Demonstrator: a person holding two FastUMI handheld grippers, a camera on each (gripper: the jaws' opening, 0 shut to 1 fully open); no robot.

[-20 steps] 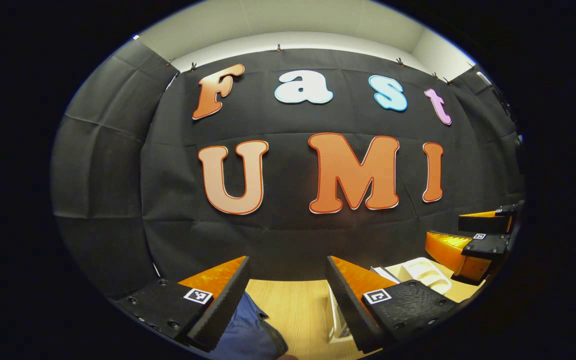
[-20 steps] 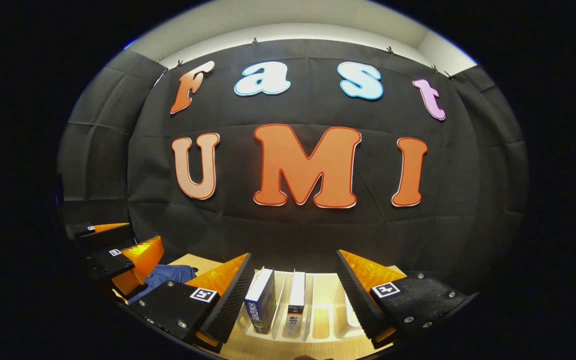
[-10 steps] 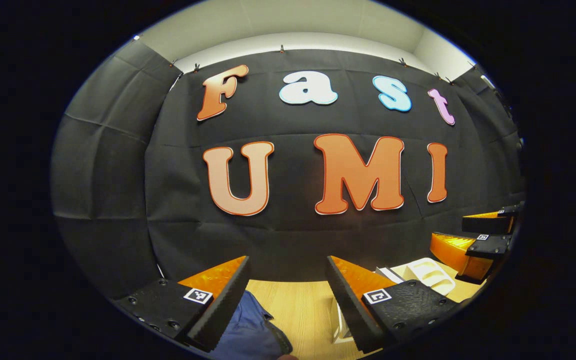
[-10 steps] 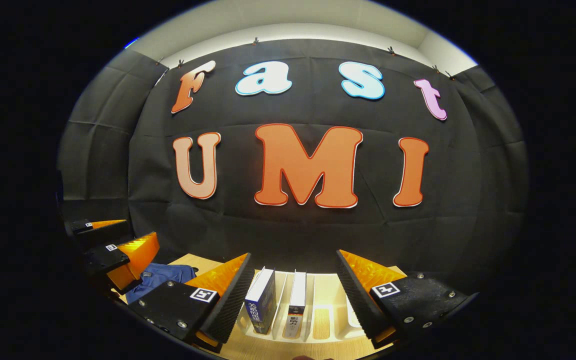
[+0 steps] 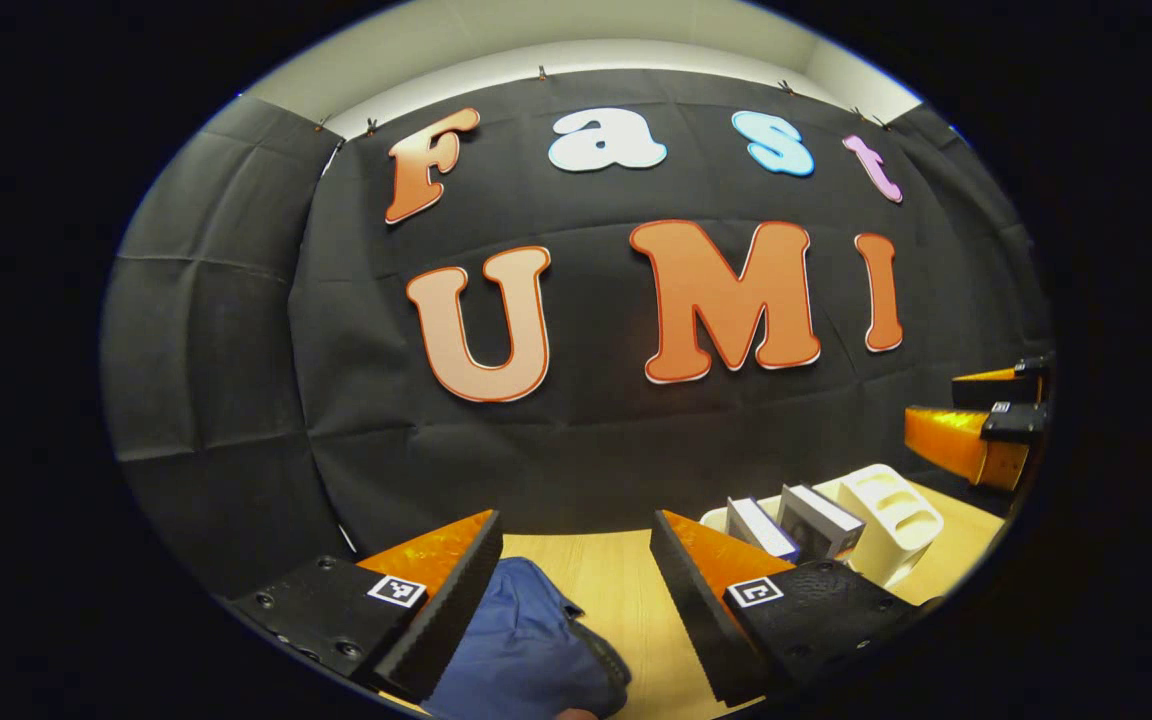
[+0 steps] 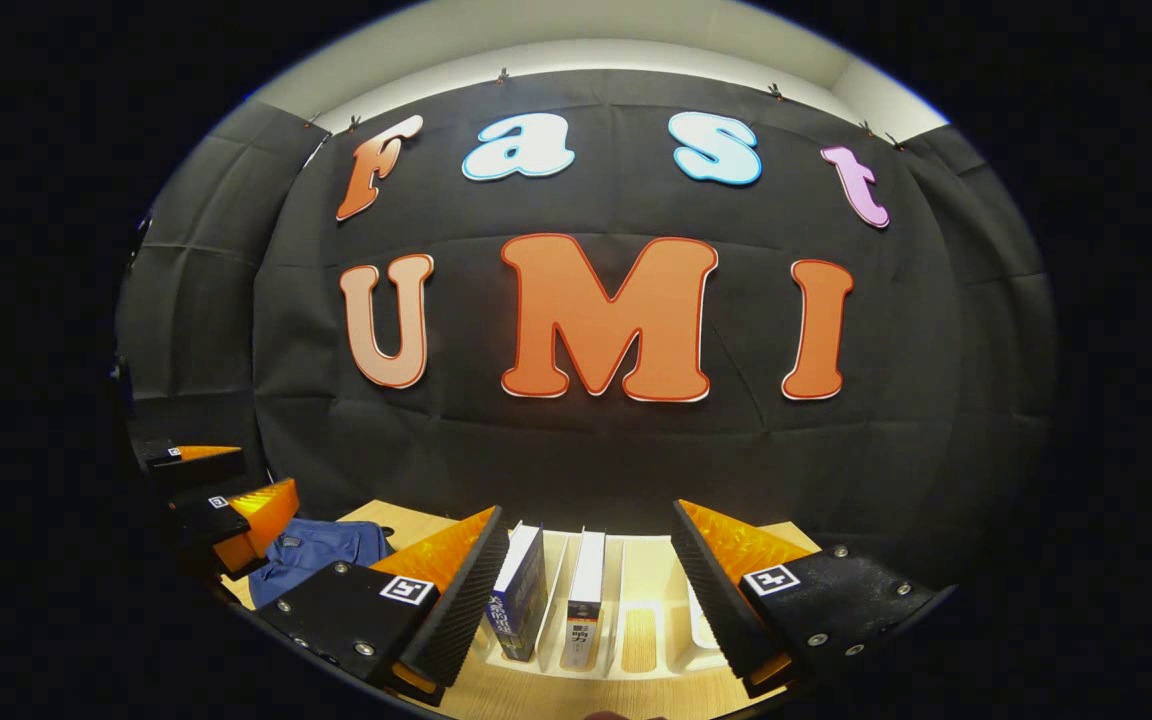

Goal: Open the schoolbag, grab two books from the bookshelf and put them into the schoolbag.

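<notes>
My left gripper [image 5: 576,590] stands open above the wooden table, with the blue schoolbag [image 5: 526,650] lying just below and between its fingers. In the right gripper view the schoolbag [image 6: 321,550] lies at the left, beside the left gripper [image 6: 211,490]. My right gripper [image 6: 591,585] is open in front of the white bookshelf [image 6: 641,620], where two books stand upright: a blue one [image 6: 519,605] and a white one [image 6: 584,600]. The left gripper view has the bookshelf [image 5: 891,520] and both books [image 5: 796,522] at the right, with the right gripper [image 5: 986,420] beyond them.
The light wooden table [image 5: 606,580] runs back to the black cloth wall. The bookshelf has several free slots [image 6: 641,635] to the right of the books.
The left gripper has tilted down and swung, so more of the schoolbag and the bookshelf with both books show in its view. The right gripper has barely moved.
</notes>
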